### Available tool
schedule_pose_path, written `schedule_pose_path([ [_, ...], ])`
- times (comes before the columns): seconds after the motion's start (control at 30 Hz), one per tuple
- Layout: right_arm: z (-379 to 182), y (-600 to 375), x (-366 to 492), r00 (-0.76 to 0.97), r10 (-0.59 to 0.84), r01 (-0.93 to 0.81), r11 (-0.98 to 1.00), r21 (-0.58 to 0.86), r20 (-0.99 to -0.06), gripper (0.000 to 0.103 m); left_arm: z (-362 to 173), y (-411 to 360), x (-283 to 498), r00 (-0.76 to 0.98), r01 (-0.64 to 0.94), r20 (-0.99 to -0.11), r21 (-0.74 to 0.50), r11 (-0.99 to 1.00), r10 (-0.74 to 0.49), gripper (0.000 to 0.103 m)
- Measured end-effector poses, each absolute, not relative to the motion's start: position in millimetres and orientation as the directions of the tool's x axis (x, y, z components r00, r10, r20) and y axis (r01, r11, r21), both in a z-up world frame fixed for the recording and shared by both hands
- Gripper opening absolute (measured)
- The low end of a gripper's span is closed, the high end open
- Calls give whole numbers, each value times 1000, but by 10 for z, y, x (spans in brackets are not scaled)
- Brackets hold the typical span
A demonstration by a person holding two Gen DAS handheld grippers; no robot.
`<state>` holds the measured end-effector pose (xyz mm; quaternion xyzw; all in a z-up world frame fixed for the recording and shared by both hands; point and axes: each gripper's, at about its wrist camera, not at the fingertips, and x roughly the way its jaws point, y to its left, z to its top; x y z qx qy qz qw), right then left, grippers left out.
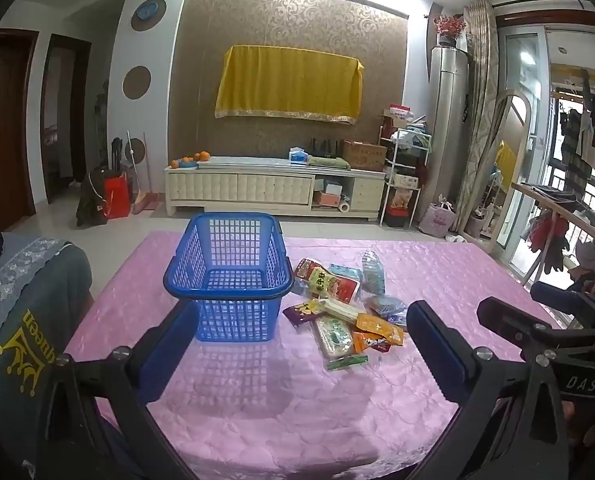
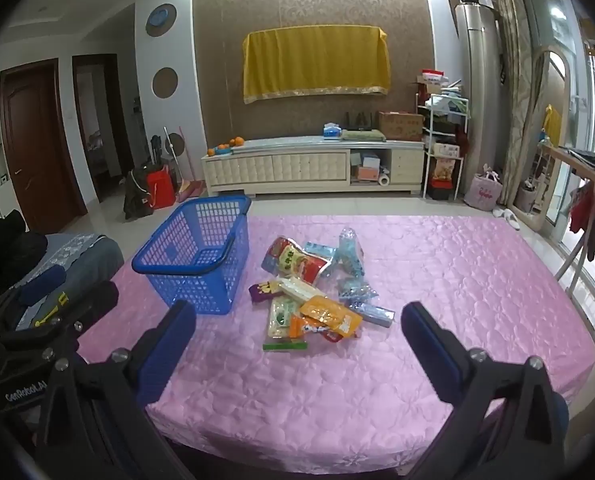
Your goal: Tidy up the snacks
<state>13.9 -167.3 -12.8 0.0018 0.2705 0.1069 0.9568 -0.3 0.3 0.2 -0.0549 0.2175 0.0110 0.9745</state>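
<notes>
An empty blue plastic basket (image 1: pixel 227 276) stands on the pink tablecloth (image 1: pixel 297 400); it also shows in the right wrist view (image 2: pixel 197 256). A pile of snack packets (image 1: pixel 345 308) lies just right of it, also seen from the right wrist (image 2: pixel 317 300): a red-green packet (image 2: pixel 297 264), an orange packet (image 2: pixel 331 314), a purple one (image 2: pixel 263 292), clear bluish bags (image 2: pixel 351 256). My left gripper (image 1: pixel 301 332) is open and empty, above the table's near part, short of the basket. My right gripper (image 2: pixel 297 324) is open and empty, facing the pile.
My right gripper's body shows at right in the left wrist view (image 1: pixel 537 332). A chair draped with grey cloth (image 1: pixel 29 320) stands at the table's left. A wooden rack with clothes (image 2: pixel 585 200) stands at the right. A TV cabinet (image 2: pixel 313 168) stands against the far wall.
</notes>
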Motion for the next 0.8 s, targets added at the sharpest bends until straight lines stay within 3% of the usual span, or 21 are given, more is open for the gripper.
schedule_pose_path([
  [0.8,-116,-1663,110,829,193,-198,979,48,-525,103,7,-19,-45,909,-42,-418,-89,995,1,103],
])
